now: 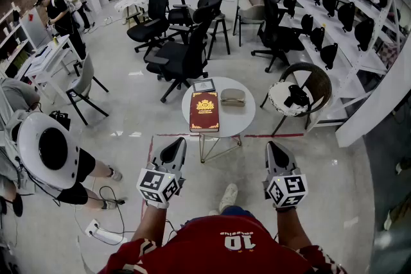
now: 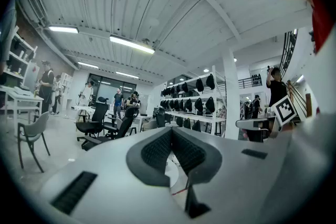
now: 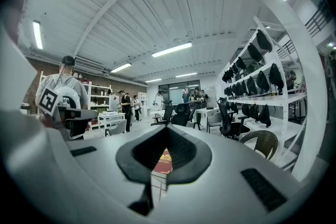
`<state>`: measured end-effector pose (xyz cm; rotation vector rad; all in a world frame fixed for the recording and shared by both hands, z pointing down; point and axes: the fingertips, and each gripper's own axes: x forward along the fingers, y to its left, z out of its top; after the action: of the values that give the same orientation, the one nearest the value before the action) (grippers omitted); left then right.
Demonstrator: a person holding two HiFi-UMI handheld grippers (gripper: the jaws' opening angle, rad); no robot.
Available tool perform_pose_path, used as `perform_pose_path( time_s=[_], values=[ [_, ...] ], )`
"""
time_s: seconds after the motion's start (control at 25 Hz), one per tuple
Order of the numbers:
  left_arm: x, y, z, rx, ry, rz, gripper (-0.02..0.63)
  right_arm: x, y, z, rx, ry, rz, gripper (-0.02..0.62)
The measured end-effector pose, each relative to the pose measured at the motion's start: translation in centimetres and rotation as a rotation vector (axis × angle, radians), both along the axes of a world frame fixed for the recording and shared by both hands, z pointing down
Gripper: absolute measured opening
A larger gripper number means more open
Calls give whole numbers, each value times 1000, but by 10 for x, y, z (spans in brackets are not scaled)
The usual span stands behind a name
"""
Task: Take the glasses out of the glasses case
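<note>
Currently nothing is done: the glasses case (image 1: 232, 97) lies closed near the right edge of the round table (image 1: 246, 117), beside a red book (image 1: 204, 111), while the left claw (image 1: 176, 145) and right claw (image 1: 275, 147), both shut and empty, hover well short of it.
</note>
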<state>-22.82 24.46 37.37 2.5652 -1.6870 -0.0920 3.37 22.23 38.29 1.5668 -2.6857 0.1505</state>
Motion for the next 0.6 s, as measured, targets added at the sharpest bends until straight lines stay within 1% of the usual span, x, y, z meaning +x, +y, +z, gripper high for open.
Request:
perform_pose_path(
  time_s=[0.12,0.32,0.6],
  values=[
    [1,-3,-3,1,-4,13,6,-2,-4,-3,-5,7,-4,14],
    [-5,2,-4,4,-6,11,6,-12,-4,-5,-4,22,-19,14],
    [-7,5,-3,1,11,19,6,-20,-5,-10,3,49,-29,15]
  ],
)
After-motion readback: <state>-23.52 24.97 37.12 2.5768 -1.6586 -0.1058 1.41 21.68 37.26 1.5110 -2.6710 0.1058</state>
